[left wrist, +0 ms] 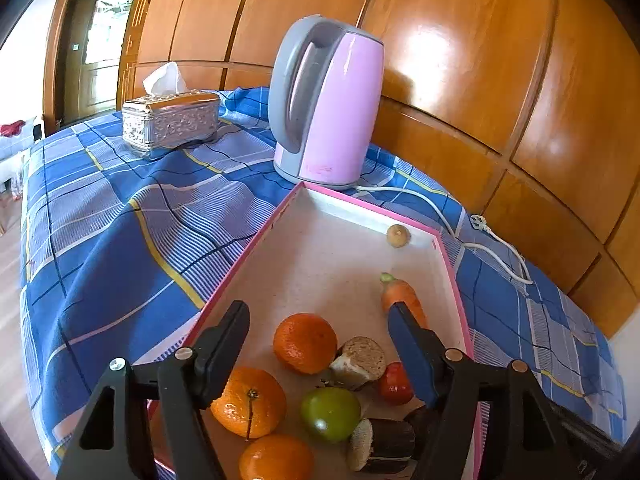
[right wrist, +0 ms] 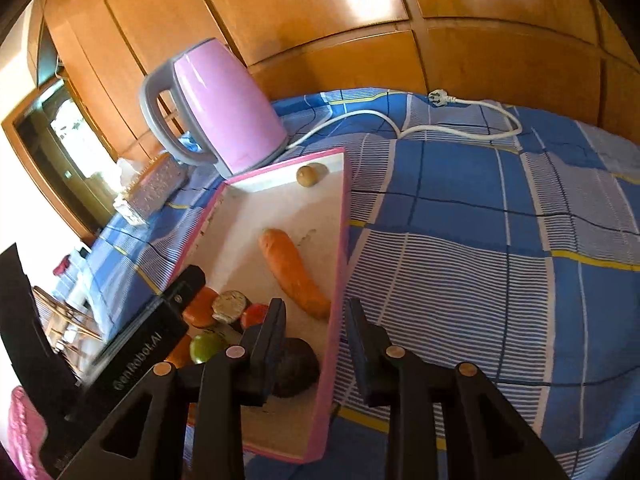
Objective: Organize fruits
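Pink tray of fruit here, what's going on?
A person with a gripper in each hand is sorting produce in the pink tray. The left gripper is open over the oranges, holding nothing. The right gripper straddles the tray's side wall, empty. A carrot and a small round fruit lie apart.
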### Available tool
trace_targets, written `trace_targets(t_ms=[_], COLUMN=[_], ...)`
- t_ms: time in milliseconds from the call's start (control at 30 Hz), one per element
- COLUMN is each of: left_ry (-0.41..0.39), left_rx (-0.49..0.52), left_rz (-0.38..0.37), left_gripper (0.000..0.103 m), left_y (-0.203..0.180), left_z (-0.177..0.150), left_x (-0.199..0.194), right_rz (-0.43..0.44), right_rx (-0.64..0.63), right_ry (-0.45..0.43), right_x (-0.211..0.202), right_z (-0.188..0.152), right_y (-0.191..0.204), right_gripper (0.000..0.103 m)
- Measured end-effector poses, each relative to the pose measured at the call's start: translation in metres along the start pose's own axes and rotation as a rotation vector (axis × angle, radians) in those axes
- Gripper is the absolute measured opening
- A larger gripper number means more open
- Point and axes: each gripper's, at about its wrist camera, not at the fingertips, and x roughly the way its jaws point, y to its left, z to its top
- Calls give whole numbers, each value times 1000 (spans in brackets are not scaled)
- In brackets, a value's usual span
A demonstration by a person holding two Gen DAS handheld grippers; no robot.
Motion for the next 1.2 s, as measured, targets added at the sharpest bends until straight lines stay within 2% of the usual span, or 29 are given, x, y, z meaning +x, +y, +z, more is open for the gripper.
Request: trace_targets(t_ms=[333, 600, 867, 1200], left_ry=[5, -22, -44, -66], left_rx=[-17, 90, 122, 164], left_rz=[3, 51, 74, 71], left_gripper=[78, 84, 89, 92], left_y=[7, 5, 14, 20], left_z=[2, 0, -5, -26], left_x=[-21, -65, -111, -153], right_rz=[-81, -119, -141, -198], right_rx=[-93, -128, -163, -247], right_ry=[-41, -90, -145, -167], right_x=[-18, -43, -74, -87], right_z=[-15, -24, -37, -59], right_y=[15, 26, 42, 58], right_gripper=[36, 36, 36, 37])
